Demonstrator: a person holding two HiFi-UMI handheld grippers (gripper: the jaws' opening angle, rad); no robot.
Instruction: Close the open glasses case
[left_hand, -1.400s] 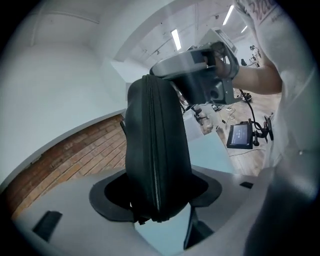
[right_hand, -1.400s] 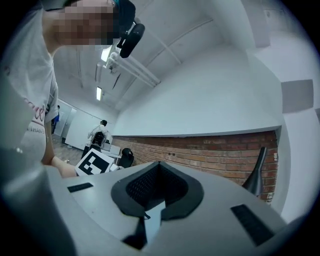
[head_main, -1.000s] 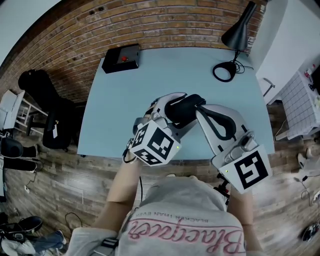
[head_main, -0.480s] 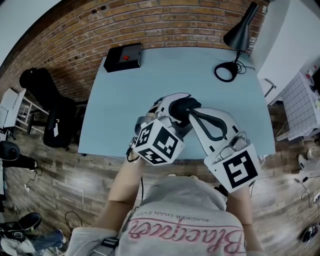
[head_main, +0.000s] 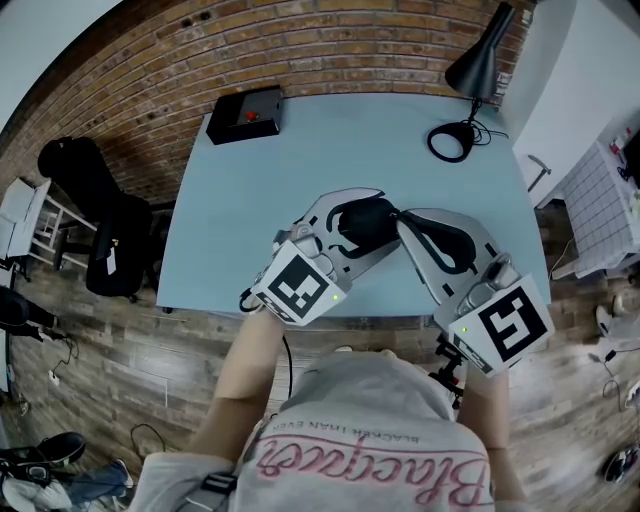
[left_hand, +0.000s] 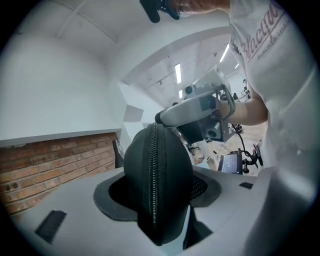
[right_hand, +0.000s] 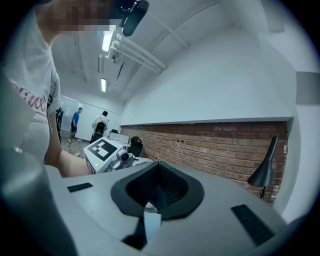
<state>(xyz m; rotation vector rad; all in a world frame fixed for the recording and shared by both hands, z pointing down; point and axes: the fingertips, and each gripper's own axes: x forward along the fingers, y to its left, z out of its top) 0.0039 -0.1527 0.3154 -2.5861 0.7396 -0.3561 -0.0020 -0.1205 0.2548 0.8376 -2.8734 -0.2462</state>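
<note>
The black glasses case (head_main: 368, 222) hangs above the near part of the light-blue table (head_main: 300, 150), and my left gripper (head_main: 348, 228) is shut on it. In the left gripper view the case (left_hand: 157, 185) stands on end between the grey jaws, its zip line running straight up the middle and looking joined where it shows. My right gripper (head_main: 402, 218) meets the case from the right, its tip (left_hand: 162, 118) at the top end of the zip. In the right gripper view its jaws (right_hand: 155, 192) are shut with a small silvery piece, seemingly the zipper pull (right_hand: 146, 206), pinched between them. The case is hidden there.
A black desk lamp (head_main: 475, 70) with a coiled cord stands at the table's far right corner, and a black box with a red button (head_main: 245, 115) at the far left. A black chair (head_main: 95, 210) is left of the table and white furniture (head_main: 590, 120) to the right, with a brick wall behind.
My left gripper has swung, its marker cube moving left and lower. The right gripper first shifted left, then back out to the right. The case stays held between them.
</note>
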